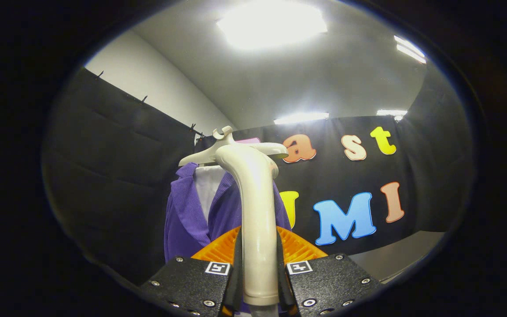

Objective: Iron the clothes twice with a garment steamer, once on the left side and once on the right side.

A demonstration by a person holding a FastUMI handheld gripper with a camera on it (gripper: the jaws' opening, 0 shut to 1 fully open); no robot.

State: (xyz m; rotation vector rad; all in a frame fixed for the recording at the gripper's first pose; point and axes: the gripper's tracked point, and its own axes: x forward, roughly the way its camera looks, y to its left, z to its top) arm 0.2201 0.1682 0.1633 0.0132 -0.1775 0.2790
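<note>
A: State the condition of the gripper.

B: Both fingers are closed to a narrow gap and press on the garment steamer, one on each side of its handle. The handle stands upright between them.

A: Describe the steamer.

B: Cream, glossy, smooth plastic. The handle rises straight from between the fingers, then curves forward at the top into the head. The head points away, toward the clothes.

A: Gripper pose?

B: Tilted upward; the ceiling lights are visible above the steamer.

A: What lies beyond the steamer?

B: A purple jacket with a ribbed collar, open over a white lining, hanging on a cream hanger. It sits just behind and left of the handle, against the booth's black cloth wall.
</note>
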